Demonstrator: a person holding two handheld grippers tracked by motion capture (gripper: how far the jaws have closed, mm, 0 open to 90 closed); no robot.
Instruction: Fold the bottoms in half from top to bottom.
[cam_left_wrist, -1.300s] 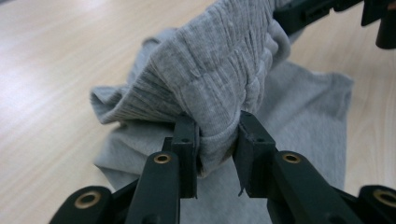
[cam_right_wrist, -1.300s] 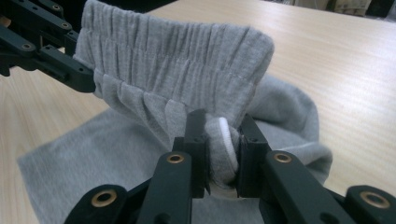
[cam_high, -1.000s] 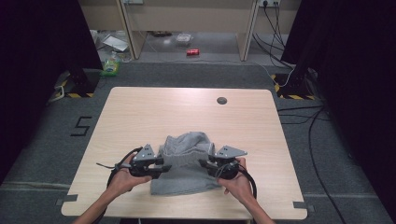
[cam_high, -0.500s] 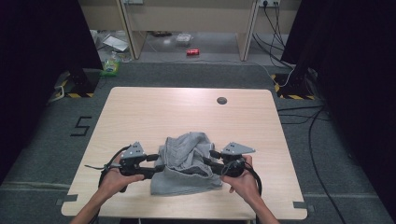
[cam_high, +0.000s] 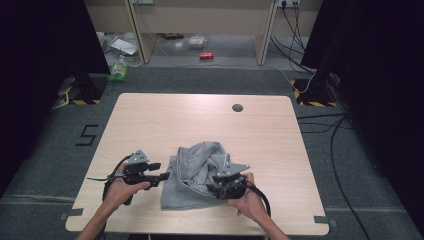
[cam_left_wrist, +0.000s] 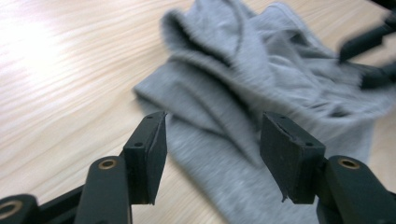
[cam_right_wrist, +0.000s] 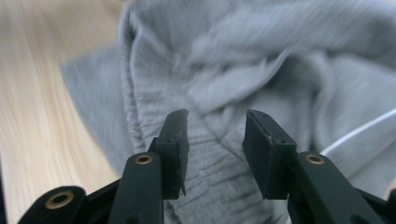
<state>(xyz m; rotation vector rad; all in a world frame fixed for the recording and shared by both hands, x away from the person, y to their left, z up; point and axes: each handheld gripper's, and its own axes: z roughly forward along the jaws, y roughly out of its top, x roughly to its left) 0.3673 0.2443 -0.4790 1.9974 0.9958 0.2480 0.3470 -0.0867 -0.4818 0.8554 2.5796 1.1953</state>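
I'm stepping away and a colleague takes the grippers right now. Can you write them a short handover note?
Left gripper: jaws open and just widened, nothing between the pads; it points at the near-left edge of the grey garment.
Right gripper: jaws part open over the ribbed band, pads not pressing the cloth as far as the right gripper view shows.
Garment: bunched at the near middle of the table, upper layer rumpled over a flatter lower layer; a white cord shows at its right.
Done: partly gathered.
Left: probably regrip and smooth or fold it.
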